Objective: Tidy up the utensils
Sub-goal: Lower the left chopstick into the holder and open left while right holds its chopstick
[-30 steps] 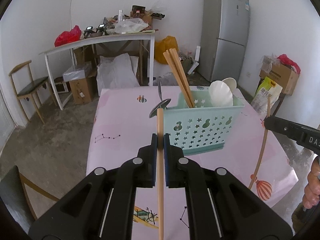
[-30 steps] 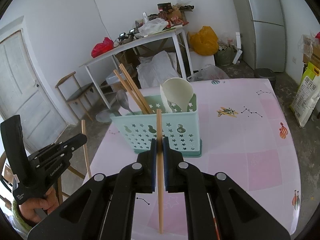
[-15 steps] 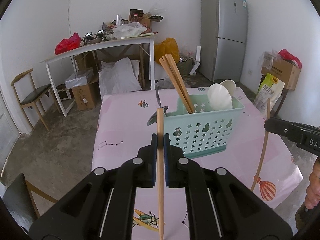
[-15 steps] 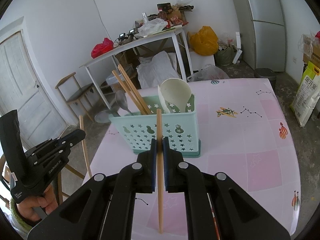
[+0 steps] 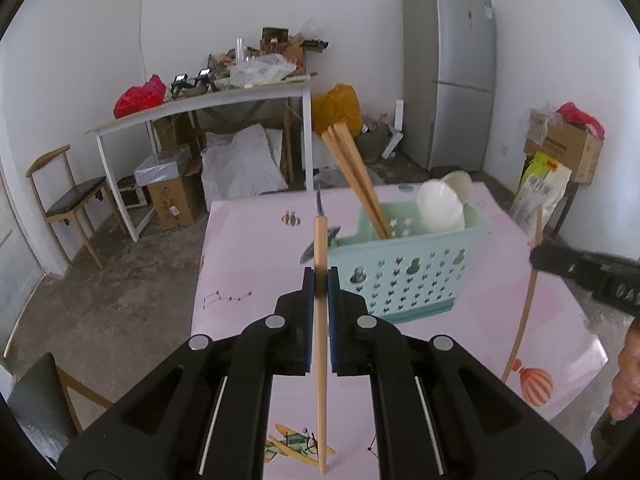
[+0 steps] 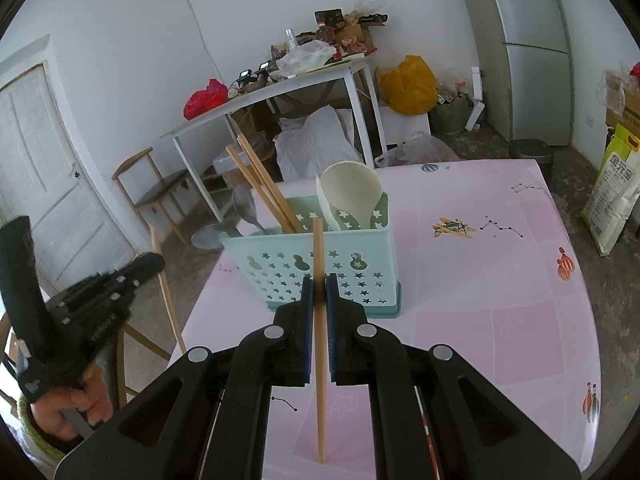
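A pale green star-punched utensil basket [image 5: 412, 276] [image 6: 316, 264] stands on the pink table [image 5: 248, 264] [image 6: 480, 280]. It holds wooden chopsticks [image 5: 356, 176] [image 6: 264, 188], white spoons [image 5: 440, 206] [image 6: 352, 194] and metal spoons [image 6: 246, 208]. My left gripper [image 5: 321, 280] is shut on an upright wooden chopstick [image 5: 320, 360], short of the basket's left end. My right gripper [image 6: 319, 288] is shut on another chopstick [image 6: 319, 340] in front of the basket's near wall. Each gripper shows in the other's view: the right gripper [image 5: 536, 258] and the left gripper [image 6: 158, 260].
A white side table [image 5: 200, 108] piled with clutter, boxes and bags stands behind. There is a wooden chair [image 5: 68, 196] at the left, a grey fridge [image 5: 452, 76] at the back right, and sacks and a carton [image 5: 560, 160] on the right. A person's hand [image 6: 68, 408] holds the left gripper.
In the left wrist view the basket and table have slid a little right and down; the left gripper shifted slightly. The right gripper has stayed still. Both grips are unchanged.
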Tool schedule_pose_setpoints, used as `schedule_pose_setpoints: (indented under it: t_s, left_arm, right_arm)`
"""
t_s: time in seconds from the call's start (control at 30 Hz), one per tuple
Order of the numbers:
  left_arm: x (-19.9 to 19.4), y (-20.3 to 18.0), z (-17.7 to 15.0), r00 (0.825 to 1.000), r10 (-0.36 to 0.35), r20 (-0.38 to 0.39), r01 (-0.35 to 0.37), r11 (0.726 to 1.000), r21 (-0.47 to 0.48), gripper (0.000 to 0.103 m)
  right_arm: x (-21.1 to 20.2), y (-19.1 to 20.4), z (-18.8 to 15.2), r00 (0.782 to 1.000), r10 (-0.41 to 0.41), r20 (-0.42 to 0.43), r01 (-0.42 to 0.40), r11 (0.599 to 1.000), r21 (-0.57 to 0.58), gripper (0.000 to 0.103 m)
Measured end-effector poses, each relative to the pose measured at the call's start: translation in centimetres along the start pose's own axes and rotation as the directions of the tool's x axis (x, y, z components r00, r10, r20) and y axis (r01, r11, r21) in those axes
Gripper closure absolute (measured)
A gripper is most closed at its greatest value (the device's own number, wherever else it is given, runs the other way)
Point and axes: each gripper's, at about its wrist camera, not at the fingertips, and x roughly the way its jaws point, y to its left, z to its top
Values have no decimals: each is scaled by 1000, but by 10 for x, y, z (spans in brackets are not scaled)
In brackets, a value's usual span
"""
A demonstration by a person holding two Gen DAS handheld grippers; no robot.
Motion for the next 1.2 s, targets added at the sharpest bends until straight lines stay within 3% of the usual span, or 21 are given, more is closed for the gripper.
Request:
schedule_pose_setpoints:
  t_s: [0.17, 0.27, 0.4, 0.6, 0.63, 0.73, 1.0, 1.2]
  left_arm:
    - [-22, 15, 29, 991, -68, 112, 73, 996, -42, 98]
    - [-34, 25, 54, 973, -124, 197, 138, 989, -59, 98]
    - [-43, 35, 91, 928, -199, 315, 236, 968, -83, 98]
    - [-33, 31, 133, 852, -214, 477, 303, 946, -117, 98]
    - [-29, 27, 137, 847, -215, 486, 309, 943, -122, 98]
    - [-9, 14, 145, 845, -198, 497, 296, 947, -127, 98]
    - [37, -12, 138, 880, -198, 431, 278, 952, -131, 98]
    - [33, -13, 136, 875, -197, 441, 274, 955, -117, 98]
  right_arm:
    - [-5, 1, 1, 1000, -18, 15, 18, 1000, 1, 96]
    - [-6, -1, 0, 999, -27, 21, 26, 1000, 12, 96]
    - [-3, -7, -2, 999, -26, 19, 25, 999, 38, 97]
    - [0, -19, -1, 1000, -14, 23, 13, 998, 68, 97]
    - [0, -21, -1, 1000, -13, 24, 11, 997, 72, 96]
    - [0, -29, 1, 1000, -15, 26, 13, 996, 84, 96]
    - [4, -52, 3, 1000, -15, 24, 12, 991, 133, 96]
    - [10, -60, 1, 1000, -9, 13, 7, 989, 149, 96]
